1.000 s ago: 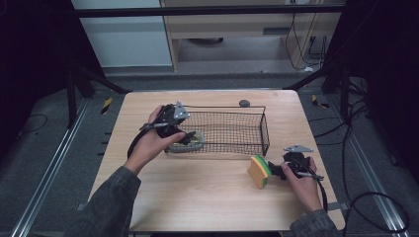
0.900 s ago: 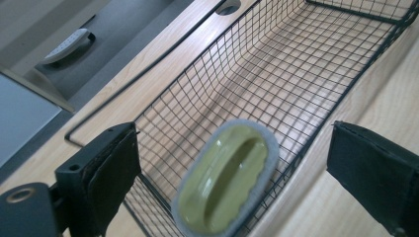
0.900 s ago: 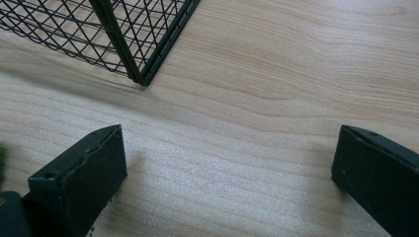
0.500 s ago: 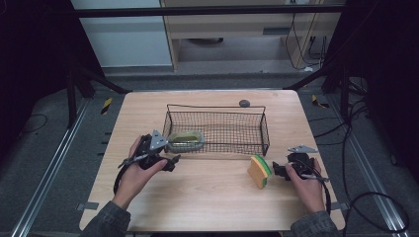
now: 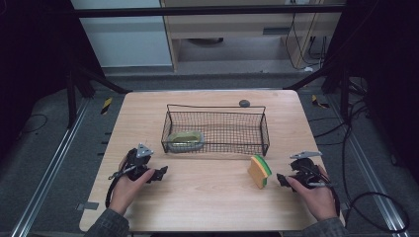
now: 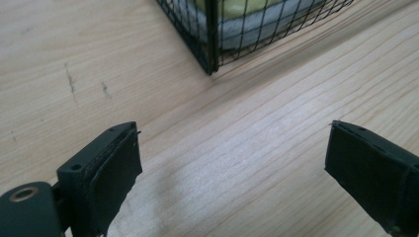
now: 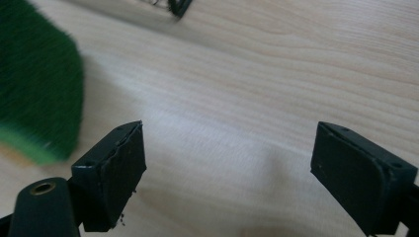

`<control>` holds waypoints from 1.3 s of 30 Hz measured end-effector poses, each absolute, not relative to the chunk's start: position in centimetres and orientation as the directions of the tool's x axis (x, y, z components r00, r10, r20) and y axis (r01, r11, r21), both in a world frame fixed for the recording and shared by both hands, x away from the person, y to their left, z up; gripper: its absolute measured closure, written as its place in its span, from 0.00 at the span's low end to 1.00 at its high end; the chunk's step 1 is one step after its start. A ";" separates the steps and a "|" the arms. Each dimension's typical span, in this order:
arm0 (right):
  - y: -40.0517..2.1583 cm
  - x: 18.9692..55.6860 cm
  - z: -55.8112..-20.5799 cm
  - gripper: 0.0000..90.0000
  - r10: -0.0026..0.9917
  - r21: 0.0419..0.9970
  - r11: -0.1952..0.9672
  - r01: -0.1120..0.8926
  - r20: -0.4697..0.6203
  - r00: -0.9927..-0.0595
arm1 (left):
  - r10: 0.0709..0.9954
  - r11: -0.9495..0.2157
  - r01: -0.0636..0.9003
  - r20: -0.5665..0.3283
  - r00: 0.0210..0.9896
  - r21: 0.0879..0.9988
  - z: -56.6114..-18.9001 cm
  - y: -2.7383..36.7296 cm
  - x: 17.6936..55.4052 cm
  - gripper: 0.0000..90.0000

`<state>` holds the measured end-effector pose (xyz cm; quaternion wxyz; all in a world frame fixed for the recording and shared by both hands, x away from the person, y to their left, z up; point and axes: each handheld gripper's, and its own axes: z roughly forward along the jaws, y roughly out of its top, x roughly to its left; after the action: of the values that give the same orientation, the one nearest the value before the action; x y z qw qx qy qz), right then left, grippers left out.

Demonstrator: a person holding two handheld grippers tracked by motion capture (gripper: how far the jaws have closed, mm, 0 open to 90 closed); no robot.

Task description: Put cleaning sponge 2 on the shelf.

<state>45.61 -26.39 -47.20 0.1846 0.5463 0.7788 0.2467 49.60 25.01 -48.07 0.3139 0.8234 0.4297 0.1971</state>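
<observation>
The sponge [image 5: 259, 171] is stood on edge on the tabletop [image 5: 207, 207], near right of the basket [image 5: 215, 129]. The right tool [image 5: 280, 179] is kept beside it, jaws apart with nothing between, having just been closing, probably for a grab. The left tool [image 5: 163, 172] is left apart too.

Light wooden table [image 5: 207, 197], grain running left to right, with a few faint dark scuffs showing in the left gripper view. Small dark round object [image 5: 244, 103] near the far edge, right of centre, lying flat. Floor is dark grey, with a metal rail [image 5: 54, 168] along the left of the table and another [image 5: 365, 163] along the right. Yellow-black markers on the floor by both far corners – left [image 5: 106, 105], right [image 5: 318, 101]. Grey tape patch [image 5: 87, 206] by the near-left corner. Black cables [image 5: 375, 207] loop on the floor at right. Behind: pale cabinet panel [image 5: 123, 39] and wooden shelf unit [image 5: 232, 19].
</observation>
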 end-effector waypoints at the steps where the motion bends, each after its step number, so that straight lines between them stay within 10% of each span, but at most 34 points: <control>1: -26.4 45.6 -47.2 0.16 0.942 0.586 0.281 0.760 -0.018 -0.335 | 0.831 -0.434 0.584 0.055 0.553 0.686 -48.1 25.0 49.6 0.07; 25: -21.0 44.7 -36.8 0.22 0.884 0.509 0.400 0.762 0.004 -0.467 | 0.848 -0.412 0.636 0.018 0.530 0.652 -50.2 24.9 50.1 0.00; 39: -17.8 47.0 -37.3 0.26 0.860 0.456 0.443 0.771 0.025 -0.509 | 0.842 -0.411 0.616 0.020 0.540 0.672 -50.5 25.1 50.3 0.00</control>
<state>46.96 -17.81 -37.30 0.1058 0.4839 0.8429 0.2100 50.26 25.13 -50.46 0.3114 0.8203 0.4444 0.1808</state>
